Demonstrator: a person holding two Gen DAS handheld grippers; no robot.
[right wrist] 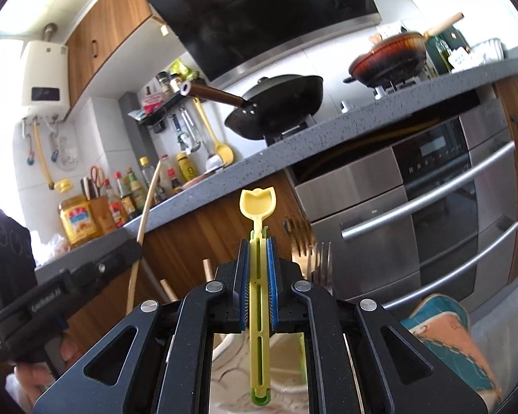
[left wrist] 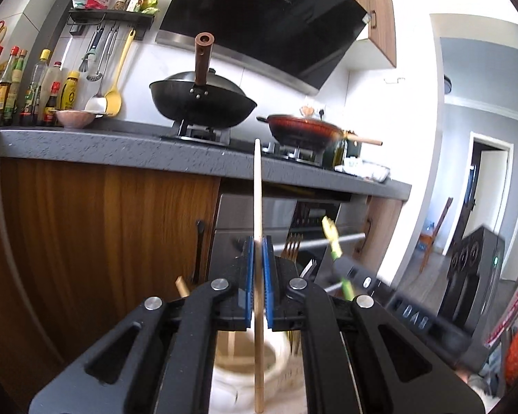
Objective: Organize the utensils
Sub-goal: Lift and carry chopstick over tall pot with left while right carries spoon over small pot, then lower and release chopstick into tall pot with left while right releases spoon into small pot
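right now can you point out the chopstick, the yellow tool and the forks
chopstick (left wrist: pixel 258 186): left wrist view, on the bare shaft above the pads.
yellow tool (right wrist: pixel 258 203): right wrist view, on its tulip-shaped head.
forks (right wrist: pixel 323 255): right wrist view, on the blurred tines right of the gripper.

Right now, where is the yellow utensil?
The yellow utensil is upright in the right gripper, clamped between its jaws above the white holder, forks just to its right.

A chopstick (left wrist: pixel 258 276) is held upright between the left gripper (left wrist: pixel 258 245) fingers. A holder (left wrist: pixel 245 362) lies below. A wok (left wrist: pixel 202 101) is set on the counter (left wrist: pixel 121 148) beyond.
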